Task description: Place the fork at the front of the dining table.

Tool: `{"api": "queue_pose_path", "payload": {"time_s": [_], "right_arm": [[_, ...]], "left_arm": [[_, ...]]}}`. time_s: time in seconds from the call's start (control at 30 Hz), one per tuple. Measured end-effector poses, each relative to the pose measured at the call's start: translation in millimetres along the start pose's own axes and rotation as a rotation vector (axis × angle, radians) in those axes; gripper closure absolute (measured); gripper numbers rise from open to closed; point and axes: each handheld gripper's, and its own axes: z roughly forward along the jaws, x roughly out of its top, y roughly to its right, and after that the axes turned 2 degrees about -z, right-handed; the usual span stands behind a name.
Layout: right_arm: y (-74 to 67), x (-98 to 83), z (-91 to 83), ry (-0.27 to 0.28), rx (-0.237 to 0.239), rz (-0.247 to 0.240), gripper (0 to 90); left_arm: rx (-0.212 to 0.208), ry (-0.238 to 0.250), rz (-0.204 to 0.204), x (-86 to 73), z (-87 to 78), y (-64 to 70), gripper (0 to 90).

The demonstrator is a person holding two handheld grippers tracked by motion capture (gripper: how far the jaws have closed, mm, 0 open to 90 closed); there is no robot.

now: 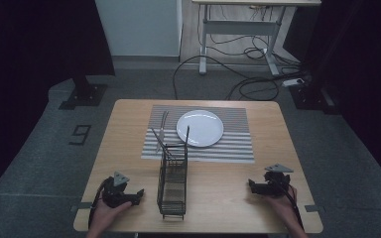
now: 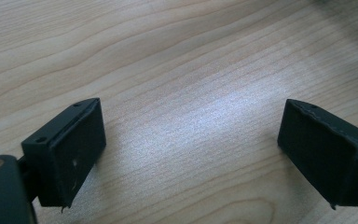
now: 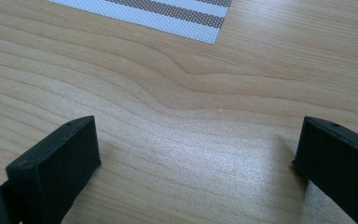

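Wire caddy (image 1: 172,181) stands upright on the counter (image 1: 218,193), midway between the left tongs (image 1: 138,194) and right tongs (image 1: 252,185), both spread wide and empty. It looks light, stiff and open-meshed; its top rim seems the best hold. Its long axis runs away from the person. Beyond the caddy, cutlery (image 1: 161,136) leans toward the plate (image 1: 200,128) on the striped mat (image 1: 228,146).

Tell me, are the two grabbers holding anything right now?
No, nothing is held. The left gripper and the right gripper both have open jaws with bare wooden table between them, on either side of the wire rack.
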Motion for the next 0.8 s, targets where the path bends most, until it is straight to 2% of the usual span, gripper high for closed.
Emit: {"api": "queue_pose_path", "payload": {"time_s": [0.2, 0.4, 0.5, 0.63, 0.8], "right_arm": [[-2.6, -1.3, -1.9, -0.002, -0.036, 0.036, 0.0], [-4.4, -1.3, -3.6, -0.005, -0.037, 0.033, 0.5], [-6.3, 1.9, -7.5, 0.021, -0.037, 0.041, 2.4], [-12.0, 8.1, -12.5, 0.064, -0.025, 0.027, 4.5], [-17.5, 16.0, -17.7, 0.09, -0.006, 0.019, 5.2]], "left_arm": [[0.0, 0.001, -0.001, 0.1, 0.2, 0.0, 7.2], [0.0, 0.001, -0.001, 0.2, 0.3, 0.1, 7.1], [0.001, 0.0, -0.001, 0.5, 0.5, 0.1, 6.8], [0.002, 0.0, -0.002, 0.5, 0.6, 0.3, 6.8], [0.002, -0.001, -0.002, 0.5, 0.6, 0.3, 6.8]]}}
